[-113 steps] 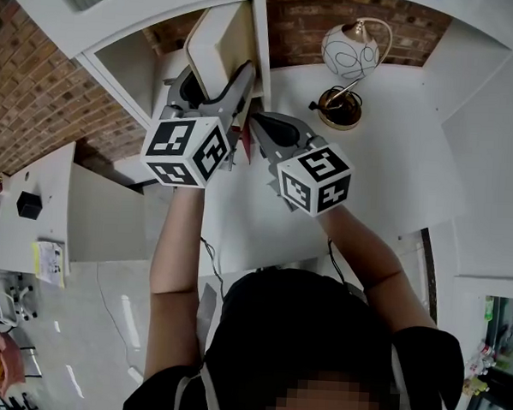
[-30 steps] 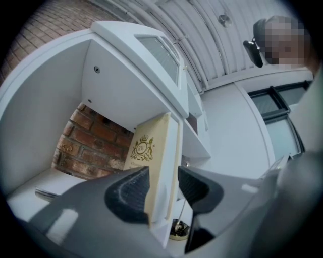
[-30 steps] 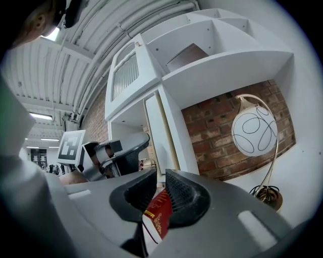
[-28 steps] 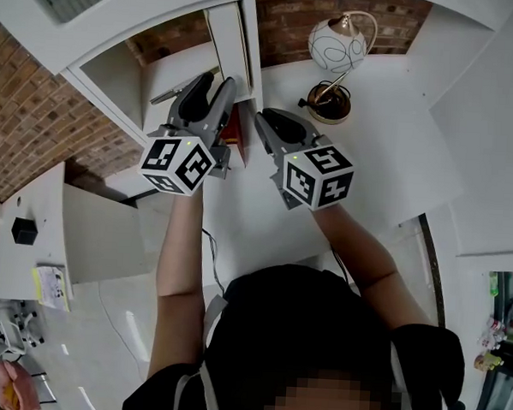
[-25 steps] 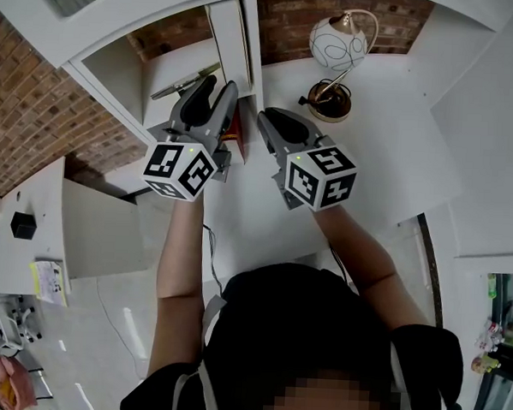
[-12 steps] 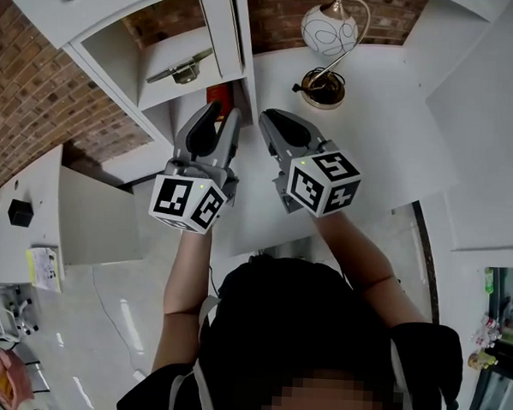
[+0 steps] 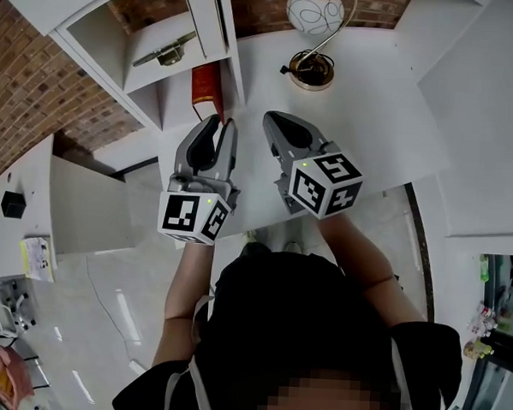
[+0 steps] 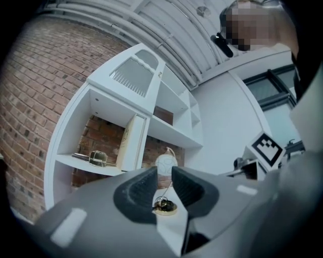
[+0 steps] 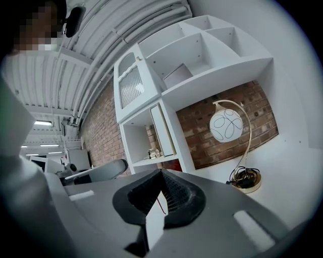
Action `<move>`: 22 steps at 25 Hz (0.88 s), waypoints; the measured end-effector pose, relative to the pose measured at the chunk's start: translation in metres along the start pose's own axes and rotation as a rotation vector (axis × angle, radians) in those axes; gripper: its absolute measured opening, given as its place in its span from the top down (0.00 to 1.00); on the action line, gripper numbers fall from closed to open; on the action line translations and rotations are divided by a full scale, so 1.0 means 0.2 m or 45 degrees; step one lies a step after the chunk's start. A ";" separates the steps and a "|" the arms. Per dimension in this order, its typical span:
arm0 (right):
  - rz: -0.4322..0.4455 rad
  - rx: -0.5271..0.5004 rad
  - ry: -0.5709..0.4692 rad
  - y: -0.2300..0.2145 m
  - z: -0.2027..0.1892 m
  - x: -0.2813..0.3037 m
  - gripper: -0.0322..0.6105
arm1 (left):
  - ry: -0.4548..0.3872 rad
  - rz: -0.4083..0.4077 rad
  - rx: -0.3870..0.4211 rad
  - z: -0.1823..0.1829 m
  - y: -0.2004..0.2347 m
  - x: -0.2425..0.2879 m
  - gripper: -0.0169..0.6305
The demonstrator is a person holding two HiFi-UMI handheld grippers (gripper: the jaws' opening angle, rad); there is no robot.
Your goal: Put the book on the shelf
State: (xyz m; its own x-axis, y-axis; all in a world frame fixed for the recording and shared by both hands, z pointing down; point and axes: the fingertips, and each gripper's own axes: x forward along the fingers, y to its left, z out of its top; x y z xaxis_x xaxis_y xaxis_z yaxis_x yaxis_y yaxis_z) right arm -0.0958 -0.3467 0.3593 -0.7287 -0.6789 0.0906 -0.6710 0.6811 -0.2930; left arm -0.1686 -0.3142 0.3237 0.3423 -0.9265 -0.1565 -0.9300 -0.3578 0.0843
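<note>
Up at the left of the head view stands the white shelf [image 7: 173, 75], and the cream book [image 8: 126, 146] is already in its open compartment: on end at the compartment's right side, against the divider, with a small metal object [image 7: 166, 54] lying on the same board just to its left. In the left gripper view the book looks a little tilted, but I cannot tell whether that is a real lean or only the wide lens. A red item [image 7: 207, 90] sits in the space under that board. Next comes the left gripper [image 7: 220, 121], held off the shelf front over the white table [image 7: 365, 103]; its jaws are closing to a narrow gap with nothing between them, only the lamp's base showing beyond. Beside it the right gripper [image 7: 269, 119] has its tips together and carries nothing. Further right the globe lamp [image 7: 314, 7] stands by the brick wall, well apart from both tools. By my reading the placing is done and this is the release stage, neither tool touching the book. The next move calls for little: keep both grippers clear of the shelf edge, and only if the book proves to be leaning, nudge it square against the divider.
</note>
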 end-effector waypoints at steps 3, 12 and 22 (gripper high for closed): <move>-0.002 -0.003 0.007 -0.01 -0.02 -0.06 0.95 | 0.014 -0.003 0.047 -0.03 -0.07 -0.02 0.86; -0.013 0.018 0.026 -0.07 -0.12 -0.18 0.95 | 0.107 -0.026 0.124 -0.19 -0.21 -0.05 0.87; -0.022 -0.005 0.093 -0.07 -0.25 -0.20 0.95 | 0.203 0.042 0.054 -0.33 -0.15 -0.13 0.93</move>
State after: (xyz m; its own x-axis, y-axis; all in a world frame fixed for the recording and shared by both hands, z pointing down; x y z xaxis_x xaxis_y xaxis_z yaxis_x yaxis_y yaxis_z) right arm -0.0649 -0.3152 0.4062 -0.7248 -0.6689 0.1649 -0.6841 0.6706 -0.2869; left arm -0.1406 -0.2865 0.3901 0.3254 -0.9456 0.0040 -0.9447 -0.3249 0.0447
